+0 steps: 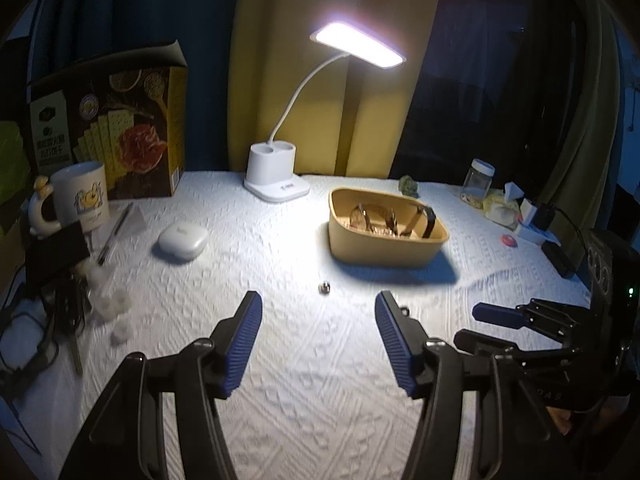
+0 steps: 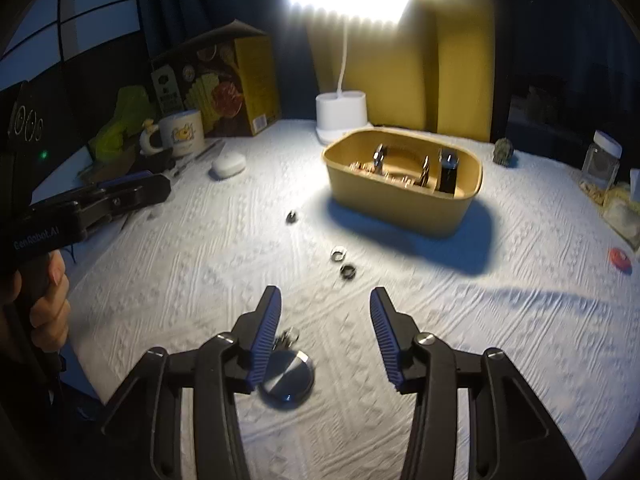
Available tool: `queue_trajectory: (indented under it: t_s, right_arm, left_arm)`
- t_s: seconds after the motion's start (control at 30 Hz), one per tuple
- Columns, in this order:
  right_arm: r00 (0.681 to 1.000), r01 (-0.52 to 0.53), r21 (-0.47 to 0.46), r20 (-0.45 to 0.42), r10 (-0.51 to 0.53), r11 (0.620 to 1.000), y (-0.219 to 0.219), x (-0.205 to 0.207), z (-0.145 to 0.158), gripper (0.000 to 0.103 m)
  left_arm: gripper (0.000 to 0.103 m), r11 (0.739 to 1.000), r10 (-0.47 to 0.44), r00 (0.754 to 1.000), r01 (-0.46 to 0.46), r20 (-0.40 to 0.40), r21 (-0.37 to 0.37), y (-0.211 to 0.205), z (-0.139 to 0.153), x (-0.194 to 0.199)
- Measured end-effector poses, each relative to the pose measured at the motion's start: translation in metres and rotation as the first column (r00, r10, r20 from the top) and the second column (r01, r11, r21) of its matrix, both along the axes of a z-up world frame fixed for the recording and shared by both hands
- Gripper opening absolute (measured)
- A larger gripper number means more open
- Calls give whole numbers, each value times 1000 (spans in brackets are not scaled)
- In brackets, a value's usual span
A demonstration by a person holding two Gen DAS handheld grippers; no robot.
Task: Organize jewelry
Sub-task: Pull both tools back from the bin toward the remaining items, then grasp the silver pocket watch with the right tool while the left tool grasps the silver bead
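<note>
Lying flat beneath the empty left claw (image 1: 319, 320), a small ring (image 1: 324, 287).

Two grippers: left gripper (image 1: 318, 330) and right gripper (image 2: 324, 332), each with two blue-padded fingers held apart, nothing between them. Three small rings on the white cloth (image 2: 400, 360) ahead of the right gripper: ring pair (image 2: 343, 263) just beyond its tips, single ring (image 2: 292, 216) farther out to the left. One round metal disc (image 2: 286, 376) under its left finger. One tan box (image 2: 404, 184) far ahead, several watches inside, count unclear. One lamp (image 1: 278, 176), one mug (image 1: 82, 196), one cracker carton (image 1: 120, 128), one white case (image 1: 183, 242), one jar (image 1: 478, 180).
</note>
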State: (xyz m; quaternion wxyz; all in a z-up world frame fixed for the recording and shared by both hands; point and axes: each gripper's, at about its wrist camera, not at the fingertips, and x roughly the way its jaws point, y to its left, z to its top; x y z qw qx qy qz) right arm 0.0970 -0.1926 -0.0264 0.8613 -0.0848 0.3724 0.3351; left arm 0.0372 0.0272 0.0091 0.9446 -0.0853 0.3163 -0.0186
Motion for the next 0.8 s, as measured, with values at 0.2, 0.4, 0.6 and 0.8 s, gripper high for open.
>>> queue_trajectory:
  t_s: [0.2, 0.4, 0.6, 0.8]
  right_arm:
    - [1000, -7, -15, -28, 7, 1000, 0, -13, -16, 45]
    - [998, -33, -44, -62, 31, 998, 7, -23, -34, 46]
    - [996, -50, -67, -72, 45, 997, 13, -28, -44, 48]
    - [998, -61, -122, -36, 57, 991, 21, -32, -45, 40]
  left_arm:
    - [58, 1000, 1, 1000, -1, -19, -8, -2, -15, -16]
    - [58, 1000, 4, 999, -5, -34, -12, -3, -26, -27]
    - [58, 1000, 3, 998, -4, -56, -13, -5, -34, -31]
    - [58, 1000, -3, 999, 2, -54, -11, -6, -32, -28]
